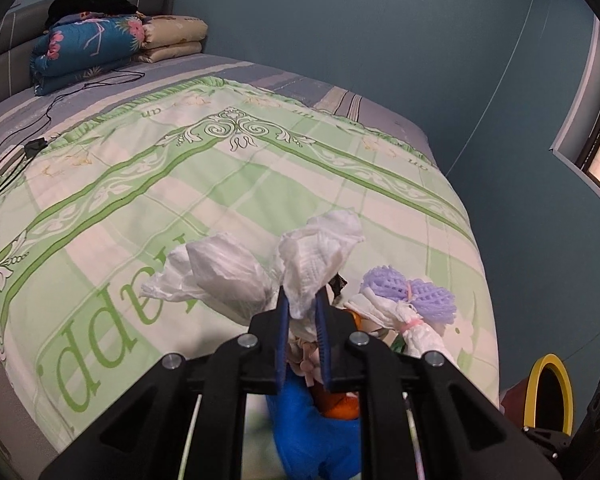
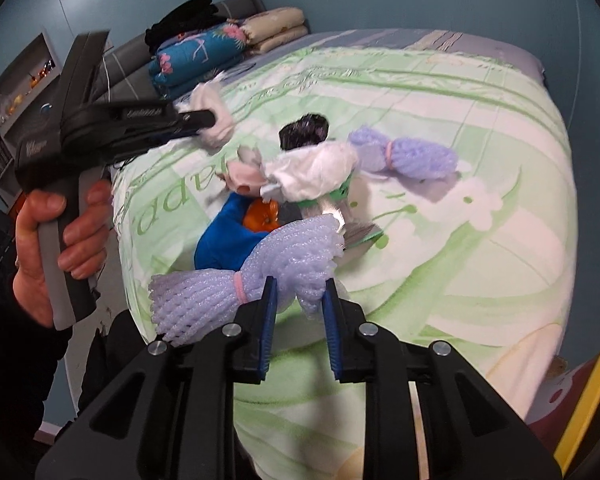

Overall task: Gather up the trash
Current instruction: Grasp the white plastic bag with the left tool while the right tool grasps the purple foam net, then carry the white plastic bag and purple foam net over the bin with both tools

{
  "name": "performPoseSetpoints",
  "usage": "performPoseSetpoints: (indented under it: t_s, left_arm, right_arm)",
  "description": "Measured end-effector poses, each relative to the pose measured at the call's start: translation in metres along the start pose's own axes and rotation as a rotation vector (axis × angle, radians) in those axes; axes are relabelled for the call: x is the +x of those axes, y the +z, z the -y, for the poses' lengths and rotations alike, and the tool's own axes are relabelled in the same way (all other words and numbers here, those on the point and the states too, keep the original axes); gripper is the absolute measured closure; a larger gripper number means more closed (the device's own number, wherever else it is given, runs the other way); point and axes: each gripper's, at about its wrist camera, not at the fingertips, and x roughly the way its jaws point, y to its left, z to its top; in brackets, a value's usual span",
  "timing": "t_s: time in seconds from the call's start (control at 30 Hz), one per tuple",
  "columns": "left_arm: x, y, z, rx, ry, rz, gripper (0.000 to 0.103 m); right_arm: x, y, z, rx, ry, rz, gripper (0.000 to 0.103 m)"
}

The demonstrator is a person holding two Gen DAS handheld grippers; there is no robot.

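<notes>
Left gripper (image 1: pixel 303 312): clamped on a crumpled white tissue (image 1: pixel 320 252).
Right gripper (image 2: pixel 300 300): clamped on a lilac foam net (image 2: pixel 260 272).
Remaining trash: second lilac net (image 2: pixel 412 156), white wad (image 2: pixel 316 174), blue bag (image 2: pixel 224 240), at 12 o'clock on the green bedspread (image 2: pixel 460 240).
Bin (image 1: pixel 550 392): yellow-rimmed, 4 o'clock in the left view.

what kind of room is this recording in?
Most likely a bedroom. A bed under a green and white cover fills both views, folded quilts are stacked by a padded headboard, and a wall shelf holds small items.
</notes>
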Motion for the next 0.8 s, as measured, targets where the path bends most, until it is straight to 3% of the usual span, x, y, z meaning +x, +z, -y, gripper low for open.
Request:
performPoseSetpoints:
  t_s: [0.3,0.8]
  left_arm:
    - [-0.039,-0.011,0.007,0.034,0.005,0.052,0.091]
    - [-0.085,-0.035,0.051,0.096,-0.064,0.094,0.091]
  right_arm:
    - [-0.042,0.0,0.005,0.014,-0.033,0.074,0.082]
    - [-0.103,-0.007,0.022,0.027,-0.099,0.184,0.082]
